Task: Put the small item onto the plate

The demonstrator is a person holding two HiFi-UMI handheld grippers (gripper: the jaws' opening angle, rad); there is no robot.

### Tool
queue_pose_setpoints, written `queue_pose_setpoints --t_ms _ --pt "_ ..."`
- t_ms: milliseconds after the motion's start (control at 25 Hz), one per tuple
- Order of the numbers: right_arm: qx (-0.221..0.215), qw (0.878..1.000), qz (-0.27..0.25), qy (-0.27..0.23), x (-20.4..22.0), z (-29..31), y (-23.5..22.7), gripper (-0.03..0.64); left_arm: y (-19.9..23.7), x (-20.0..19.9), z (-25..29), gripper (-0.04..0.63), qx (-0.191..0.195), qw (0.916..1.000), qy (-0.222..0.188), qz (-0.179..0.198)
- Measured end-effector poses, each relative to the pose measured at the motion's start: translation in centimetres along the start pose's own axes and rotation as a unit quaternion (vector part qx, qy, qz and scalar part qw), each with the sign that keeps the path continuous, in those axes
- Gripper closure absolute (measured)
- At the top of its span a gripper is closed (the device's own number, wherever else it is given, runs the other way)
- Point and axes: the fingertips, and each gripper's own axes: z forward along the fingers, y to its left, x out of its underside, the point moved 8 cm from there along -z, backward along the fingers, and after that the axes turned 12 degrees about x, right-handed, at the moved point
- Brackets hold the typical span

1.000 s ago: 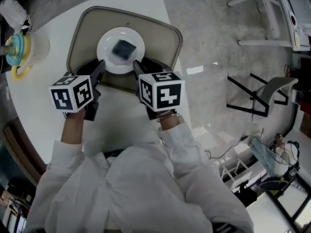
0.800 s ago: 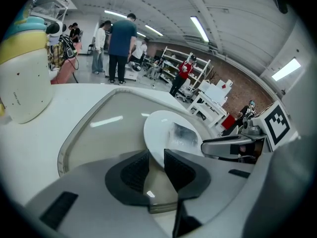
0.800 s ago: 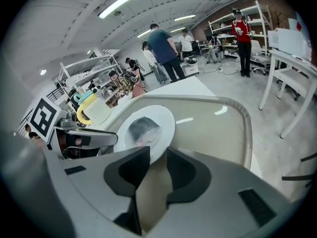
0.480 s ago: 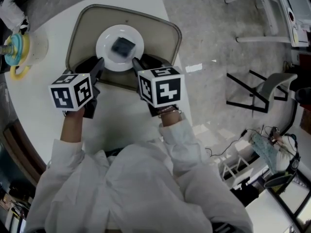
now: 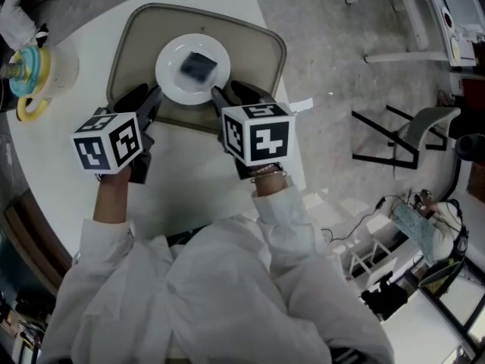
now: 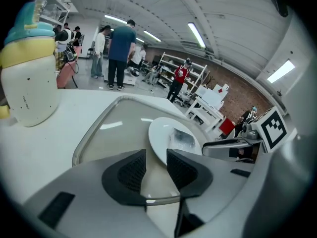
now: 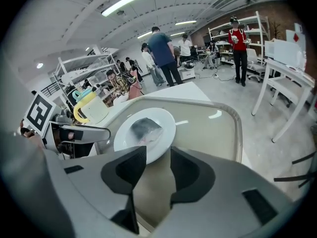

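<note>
A white plate lies on a beige tray on the white table. A small dark item rests in the middle of it and also shows as the grey item in the right gripper view. My left gripper is at the plate's near left rim, my right gripper at its near right rim. Both have just been opening. The plate reaches into the gap of the left gripper, and the plate into that of the right gripper. No pad presses on it.
A cream jug with a teal and yellow lid stands on the table left of the tray, seen as the jug in the left gripper view. The table edge runs close to the right of the tray. Several people stand far behind.
Both grippers' jaws have spread wider at the plate's near rim. The hands have stayed where they were, and the plate with the dark item still lies on the tray.
</note>
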Motion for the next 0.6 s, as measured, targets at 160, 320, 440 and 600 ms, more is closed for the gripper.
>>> queue_pose_setpoints --t_ms 160,320,440,600 --pt "0.008 0.999 0.026 -0.029 0.0 -1.9 0.8 0.477 -0.2 0.2 -2.0 0.483 0.010 0.9998 -0.011 0.008" --pt "0.012 0.997 0.042 -0.064 0.1 -4.4 2.9 0.477 -0.6 0.3 -4.7 0.483 0.023 0.9990 -0.031 0.024" --pt "0.015 0.995 0.044 -0.090 0.4 -6.3 4.7 0.479 -0.9 0.5 -6.9 0.483 0.040 0.9977 -0.043 0.033" --pt "0.020 0.989 0.044 -0.137 1.4 -9.5 7.2 0.542 -1.7 0.9 -10.2 0.486 0.069 0.9949 -0.050 0.053"
